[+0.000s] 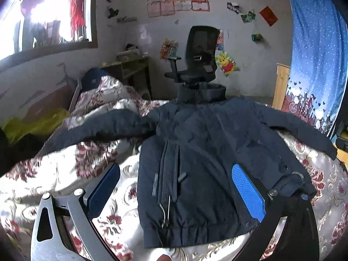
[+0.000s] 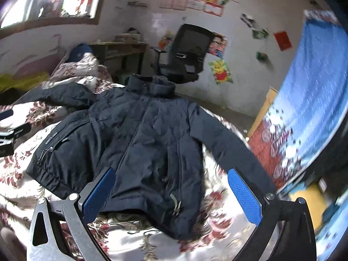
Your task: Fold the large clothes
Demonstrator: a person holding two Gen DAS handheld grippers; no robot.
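A dark navy padded jacket [image 1: 200,152] lies front up on a floral bedspread [image 1: 65,174], collar away from me, both sleeves spread out to the sides. My left gripper [image 1: 176,187] hovers open above its hem and left pocket zip, blue pads wide apart, holding nothing. In the right wrist view the same jacket [image 2: 139,143] lies spread out, and my right gripper [image 2: 171,193] stands open above its lower right corner. The left gripper's tip [image 2: 8,128] shows at the left edge there.
A black office chair [image 1: 195,61] stands beyond the bed's far edge, behind the collar. A crumpled floral quilt [image 1: 104,95] and a yellow cloth [image 1: 32,126] lie at the left. A blue curtain [image 1: 317,54] hangs at the right. A wooden desk [image 1: 130,69] stands against the wall.
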